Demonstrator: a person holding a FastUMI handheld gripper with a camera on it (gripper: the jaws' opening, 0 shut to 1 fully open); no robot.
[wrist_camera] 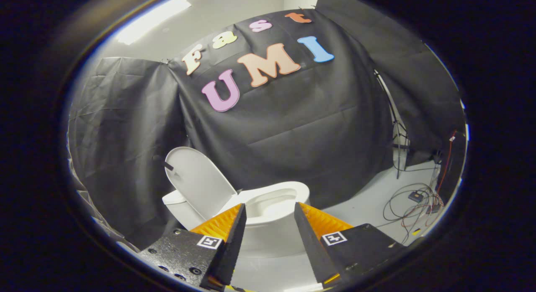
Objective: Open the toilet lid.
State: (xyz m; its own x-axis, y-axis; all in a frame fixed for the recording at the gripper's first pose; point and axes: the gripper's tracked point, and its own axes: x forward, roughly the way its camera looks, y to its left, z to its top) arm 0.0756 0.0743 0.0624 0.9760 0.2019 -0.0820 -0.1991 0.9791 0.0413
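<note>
A white toilet (268, 229) stands on the floor against the black cloth wall, just ahead of my fingers. Its lid (199, 181) is raised and leans back to the left, with a small dark tab near its upper left edge. The bowl's rim (272, 200) shows open, and no seat ring can be told apart from the lid. My gripper (270, 212) is open, its two fingers spread wide with nothing between them but the bowl beyond. Neither finger touches the toilet.
Loose cables and a small box (416, 195) lie on the pale floor to the right. A thin stand (398, 133) rises by the cloth on that side. Black cloth drapes close behind and to the left of the toilet.
</note>
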